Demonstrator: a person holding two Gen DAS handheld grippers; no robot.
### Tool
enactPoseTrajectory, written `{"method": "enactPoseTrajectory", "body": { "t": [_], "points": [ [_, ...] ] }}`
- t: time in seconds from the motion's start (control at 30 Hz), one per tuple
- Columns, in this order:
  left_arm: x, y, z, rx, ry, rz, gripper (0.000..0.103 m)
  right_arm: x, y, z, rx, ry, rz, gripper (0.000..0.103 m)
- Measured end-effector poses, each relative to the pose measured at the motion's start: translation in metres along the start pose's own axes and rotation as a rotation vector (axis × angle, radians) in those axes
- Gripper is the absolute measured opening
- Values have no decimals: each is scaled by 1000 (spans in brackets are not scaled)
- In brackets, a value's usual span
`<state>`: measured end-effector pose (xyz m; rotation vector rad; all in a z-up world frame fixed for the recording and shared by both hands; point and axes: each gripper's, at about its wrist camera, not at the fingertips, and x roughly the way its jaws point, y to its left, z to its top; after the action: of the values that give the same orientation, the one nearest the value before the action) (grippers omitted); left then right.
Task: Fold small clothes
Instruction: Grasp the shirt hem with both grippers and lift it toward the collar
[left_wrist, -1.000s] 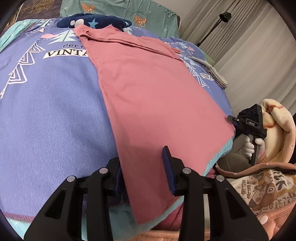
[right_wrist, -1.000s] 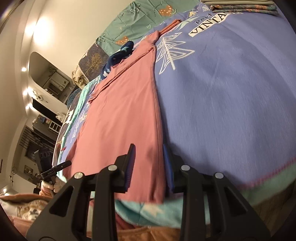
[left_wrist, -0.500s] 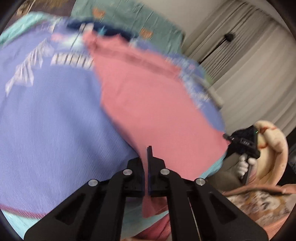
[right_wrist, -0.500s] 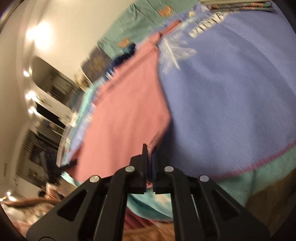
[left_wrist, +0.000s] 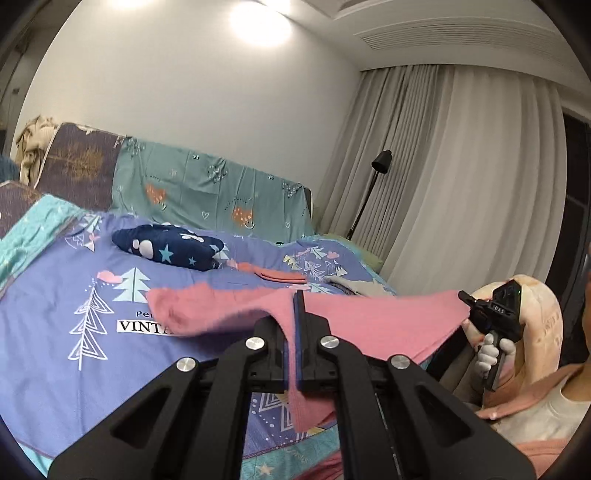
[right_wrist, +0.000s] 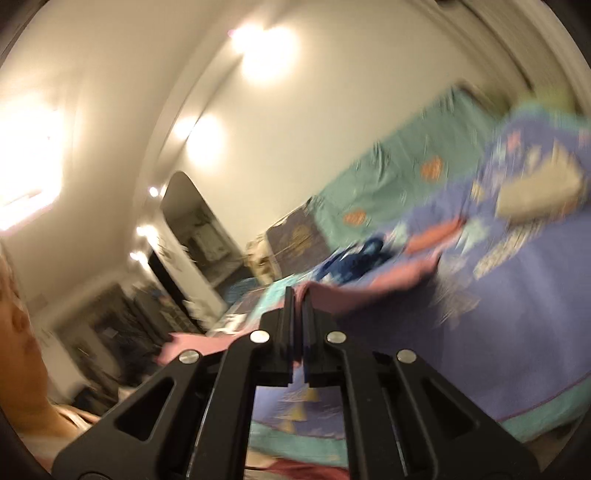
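A pink garment (left_wrist: 376, 321) hangs lifted above the purple bedspread (left_wrist: 55, 306), its near hem stretched between both grippers. My left gripper (left_wrist: 298, 299) is shut on one hem corner; a flap of pink cloth hangs below its jaws. My right gripper (left_wrist: 466, 298) shows at the right of the left wrist view, clamped on the other corner. In the blurred right wrist view the right gripper (right_wrist: 298, 295) is shut on the pink garment (right_wrist: 354, 295), which trails off toward the far part of the bed. The garment's far end (left_wrist: 280, 275) still rests on the bedspread.
A dark blue star-print bundle (left_wrist: 170, 249) lies at the back of the bed. Pale folded clothes (left_wrist: 354, 286) sit at the right edge. A teal sheet (left_wrist: 207, 195) covers the headboard. A floor lamp (left_wrist: 380, 162) and curtains stand right. A person in pink sits at right.
Both grippers closed on the pink garment's near hem and rose sharply, lifting that end off the bedspread. Both views tilted up from the bed toward the walls.
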<state>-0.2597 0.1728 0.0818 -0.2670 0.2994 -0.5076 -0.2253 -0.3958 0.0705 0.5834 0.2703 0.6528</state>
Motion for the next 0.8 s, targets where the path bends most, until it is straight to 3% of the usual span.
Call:
{"method": "enactPoseTrajectory", "body": {
  "t": [0.1,0.3,0.43,0.63,0.8],
  "points": [
    [21,10,-8,-23,55,7,2,12,-1,-1,-13,41,-59,4],
    [71,45,-23,-126,172,32,2,65,-34,-12,74,126,-85,4],
    [100,70,-10,-161,183,47,2,97,-54,-5,118,130,-108,4],
    [160,104,24,-147,193,66,2,168,-78,30,109,142,-137,4],
    [227,159,36,-198,249,143,2,245,-116,44,106,196,-252,4]
  ]
}}
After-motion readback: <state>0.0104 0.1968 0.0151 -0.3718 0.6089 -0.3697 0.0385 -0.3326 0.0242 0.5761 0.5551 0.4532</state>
